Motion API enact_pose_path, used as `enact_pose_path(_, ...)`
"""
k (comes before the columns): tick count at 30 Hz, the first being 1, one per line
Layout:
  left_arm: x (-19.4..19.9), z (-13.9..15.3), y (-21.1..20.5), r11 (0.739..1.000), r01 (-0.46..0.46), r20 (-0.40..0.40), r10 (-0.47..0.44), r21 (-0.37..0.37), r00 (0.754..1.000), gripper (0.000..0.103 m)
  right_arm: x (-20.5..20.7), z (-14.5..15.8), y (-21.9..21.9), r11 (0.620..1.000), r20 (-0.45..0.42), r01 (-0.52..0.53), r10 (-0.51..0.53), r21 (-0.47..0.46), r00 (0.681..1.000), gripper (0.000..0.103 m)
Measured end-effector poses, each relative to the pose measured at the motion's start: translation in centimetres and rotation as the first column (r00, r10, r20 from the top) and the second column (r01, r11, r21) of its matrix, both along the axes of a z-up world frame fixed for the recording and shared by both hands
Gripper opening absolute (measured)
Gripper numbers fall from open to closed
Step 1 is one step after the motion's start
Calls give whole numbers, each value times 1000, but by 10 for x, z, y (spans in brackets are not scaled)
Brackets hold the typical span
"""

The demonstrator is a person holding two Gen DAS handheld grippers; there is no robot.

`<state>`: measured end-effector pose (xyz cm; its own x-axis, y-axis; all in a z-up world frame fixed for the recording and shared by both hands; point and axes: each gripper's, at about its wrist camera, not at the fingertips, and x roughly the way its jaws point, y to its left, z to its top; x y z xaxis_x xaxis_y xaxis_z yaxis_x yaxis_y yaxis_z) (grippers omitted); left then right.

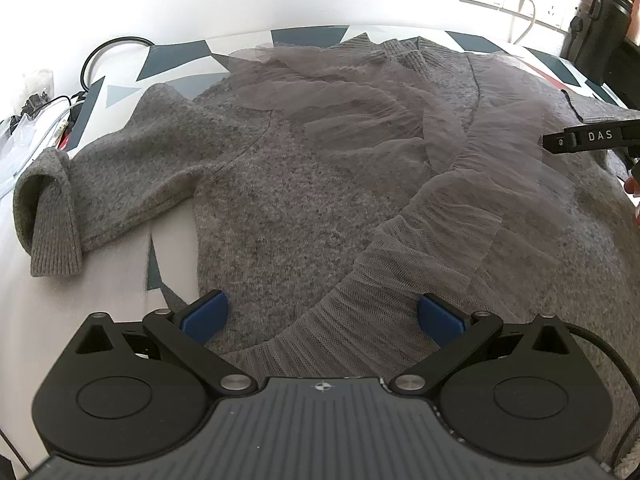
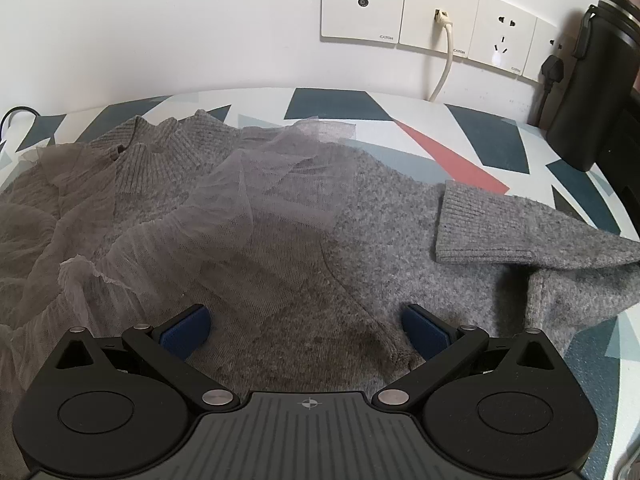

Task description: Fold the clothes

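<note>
A grey sweater (image 1: 288, 200) with tulle ruffles (image 1: 432, 216) lies spread across the patterned surface (image 2: 472, 128), one cuff (image 1: 52, 236) at mid-left. Left hand-held gripper (image 1: 322, 318) and right hand-held gripper (image 2: 306, 330) hover wide open, holding nothing. Bare surface remains at upper right, before a black bottle (image 2: 596, 92).

Left gripper (image 1: 322, 316) and right gripper (image 2: 306, 328): matte black linkage arms with silver pivot screws, round black discs, blue pads (image 1: 204, 316), ribbed grey housing bearing a crosshair mark, black cable.
</note>
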<state>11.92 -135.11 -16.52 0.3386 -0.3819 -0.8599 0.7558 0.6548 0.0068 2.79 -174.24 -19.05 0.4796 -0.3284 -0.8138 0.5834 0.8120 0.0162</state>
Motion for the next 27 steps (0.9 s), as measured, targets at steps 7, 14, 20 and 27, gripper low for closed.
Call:
enact_pose_path(7, -1, -1, 0, 1000, 11, 3, -11, 4, 1000, 103, -1, 0, 0, 1000, -6, -8, 8, 4, 1000, 102)
enact_pose_path(14, -1, 0, 0, 1000, 7, 1, -7, 8, 1000, 103, 0, 0, 0, 1000, -11, -8, 8, 5, 1000, 102)
enact_pose_path(20, -1, -1, 0, 1000, 3, -1, -3, 4, 1000, 103, 0, 0, 0, 1000, -14, -8, 8, 7, 1000, 102)
enact_pose_path(27, 0, 0, 0, 1000, 5, -6, -5, 5, 1000, 103, 0, 0, -1, 1000, -18, -12, 12, 9, 1000, 102)
